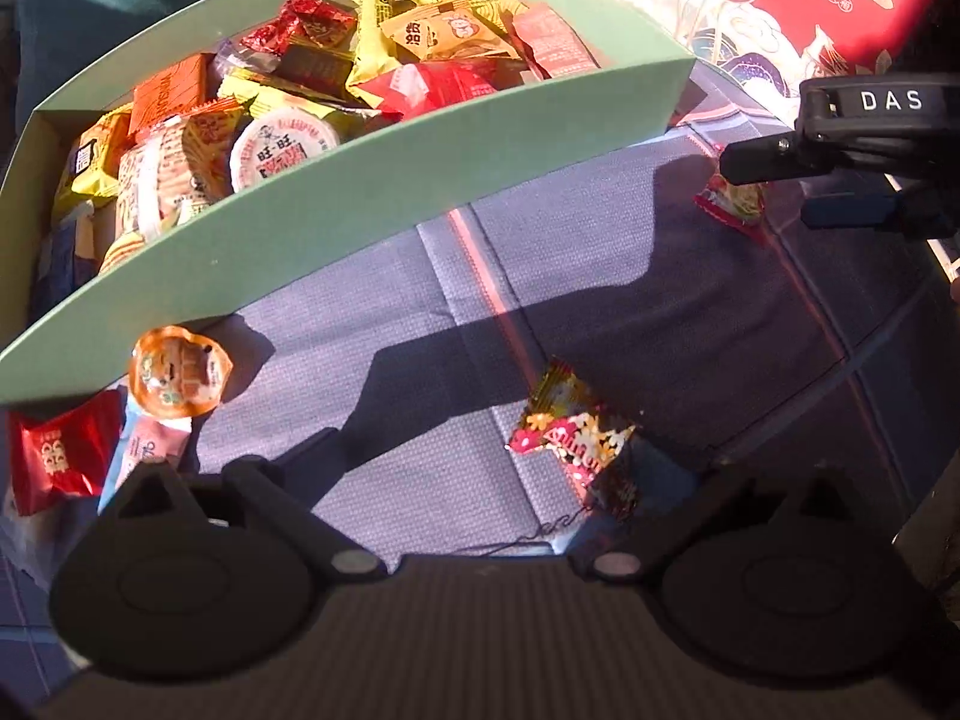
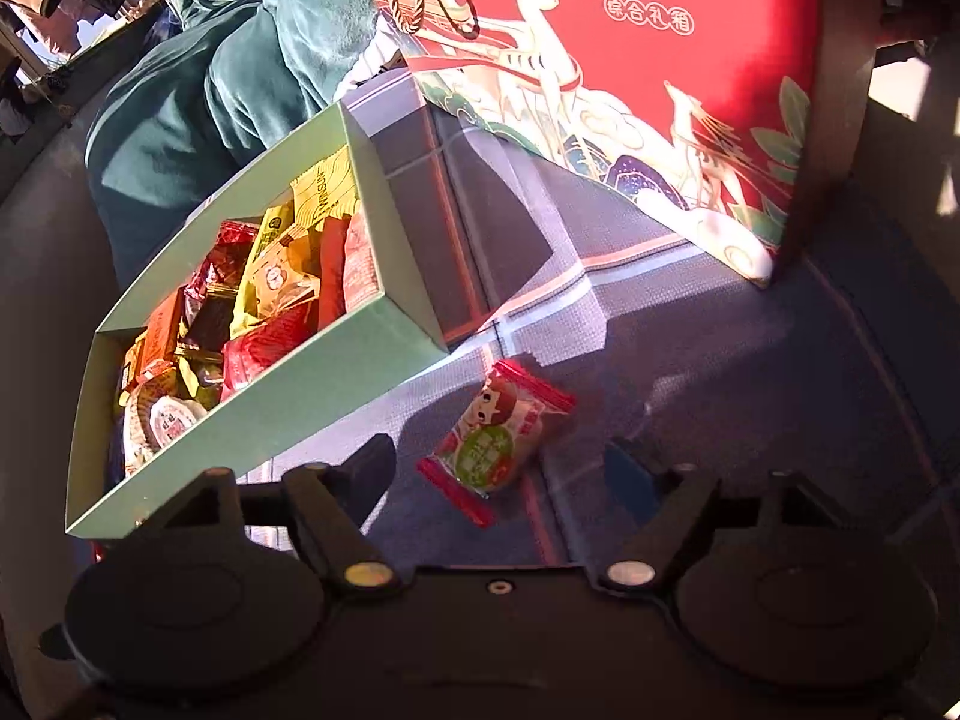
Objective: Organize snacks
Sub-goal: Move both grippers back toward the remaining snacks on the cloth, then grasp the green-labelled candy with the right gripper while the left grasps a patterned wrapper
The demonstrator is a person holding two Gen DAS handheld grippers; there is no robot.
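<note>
Covering the desk (image 1: 600, 276) is a grey-blue woven cloth crossed by pale and reddish lines, half in sun and half in hard shadow. At twelve to one o'clock in the right wrist view stands a big red gift box (image 2: 678, 78) printed with white deer and gold characters, a cord handle hanging at its top. A person in a dark green velvety garment (image 2: 240, 72) sits behind, at eleven o'clock. The pale green box (image 1: 384, 192) lies open at ten to twelve o'clock in the left wrist view, heaped with wrapped snacks in red, yellow and orange, a round white rice cracker pack among them.

Loose on the cloth outside it: a red square packet (image 1: 60, 450) at nine o'clock with a pink-and-blue sachet (image 1: 150, 444) beside it, an orange jelly cup (image 1: 177, 372) just against the green wall, a flowered red-gold candy packet (image 1: 576, 444) and a red-edged packet with a cartoon child (image 2: 501, 441).

The left tongs (image 1: 480, 468) stand spread, the flowered packet just inside the right-hand finger, not pinched. The right tongs (image 2: 510, 474) are likewise apart, straddling the cartoon packet without pressing it.
</note>
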